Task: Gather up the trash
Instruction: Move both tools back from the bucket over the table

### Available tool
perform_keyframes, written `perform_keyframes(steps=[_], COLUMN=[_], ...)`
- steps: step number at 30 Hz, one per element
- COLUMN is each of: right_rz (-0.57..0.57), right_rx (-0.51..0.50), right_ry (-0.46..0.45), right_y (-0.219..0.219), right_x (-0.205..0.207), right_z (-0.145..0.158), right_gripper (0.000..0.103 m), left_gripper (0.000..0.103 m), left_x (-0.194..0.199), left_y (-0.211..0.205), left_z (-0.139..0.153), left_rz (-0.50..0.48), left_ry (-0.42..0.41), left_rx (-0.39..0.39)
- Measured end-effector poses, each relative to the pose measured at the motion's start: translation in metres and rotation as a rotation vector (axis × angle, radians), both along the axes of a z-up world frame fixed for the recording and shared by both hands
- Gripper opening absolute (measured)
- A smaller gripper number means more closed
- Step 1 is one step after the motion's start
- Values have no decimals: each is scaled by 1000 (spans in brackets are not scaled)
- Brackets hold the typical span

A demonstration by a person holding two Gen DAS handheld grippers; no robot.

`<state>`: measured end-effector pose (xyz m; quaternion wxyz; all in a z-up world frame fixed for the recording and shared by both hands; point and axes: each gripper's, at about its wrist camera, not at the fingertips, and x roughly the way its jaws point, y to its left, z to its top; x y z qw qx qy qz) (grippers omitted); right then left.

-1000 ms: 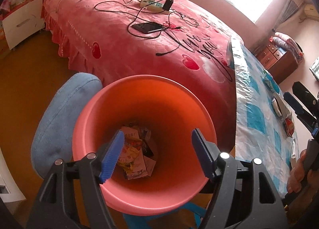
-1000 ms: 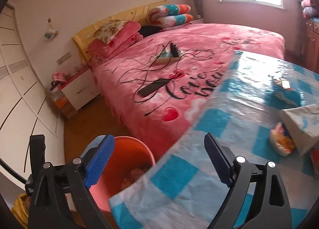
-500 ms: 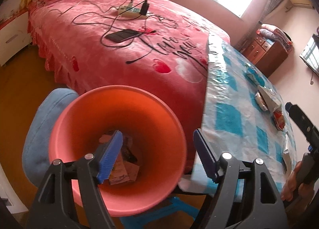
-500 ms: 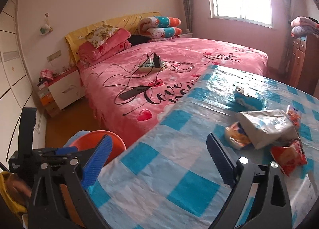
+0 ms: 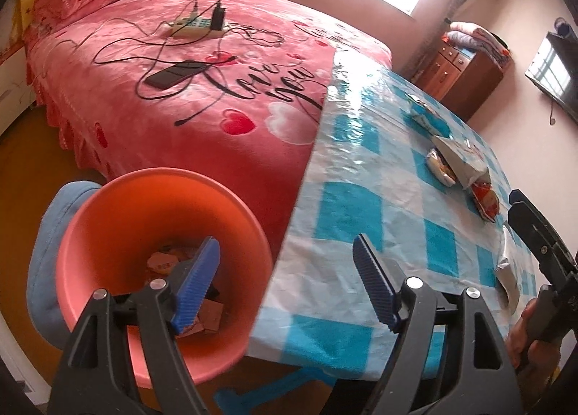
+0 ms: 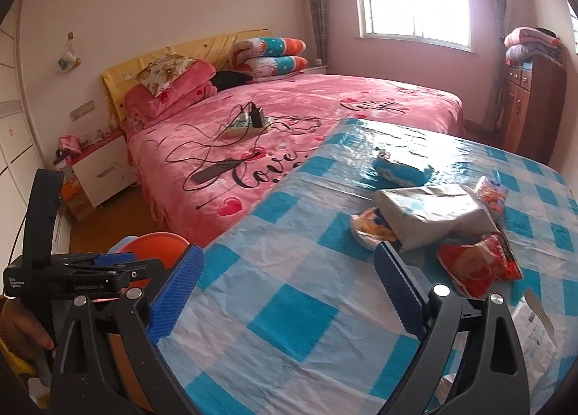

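Trash wrappers: silver foil bag and red snack packet lie mid-table on our blue-checked tablecloth. Left gripper has just been opening, nothing between; right gripper wide, empty. Risk, we judge: crinkly foil slipping, or missing the orange plastic bin below the table's left edge.

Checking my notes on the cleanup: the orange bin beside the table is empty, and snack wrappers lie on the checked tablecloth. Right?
Not quite. The orange bin already holds trash, as the left wrist view shows. Snack wrappers do lie on the checked tablecloth.
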<state>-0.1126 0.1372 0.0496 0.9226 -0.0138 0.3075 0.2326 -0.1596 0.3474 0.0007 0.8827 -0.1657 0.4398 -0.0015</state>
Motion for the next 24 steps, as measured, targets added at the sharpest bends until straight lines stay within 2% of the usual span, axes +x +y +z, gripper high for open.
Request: perform_keyframes(steps=[16,24], right_rz=[-91,-154], right_rx=[57,95], right_ry=[10,20], right_y=[-49,-83], right_x=[0,4], right_z=[-4,-6], right_gripper=[94,94], left_gripper=[77,77], left_x=[11,13], left_y=[-54,-91], left_z=[7,7], left_rz=[-103,-178], left_ry=[11,21], left_rx=[27,66])
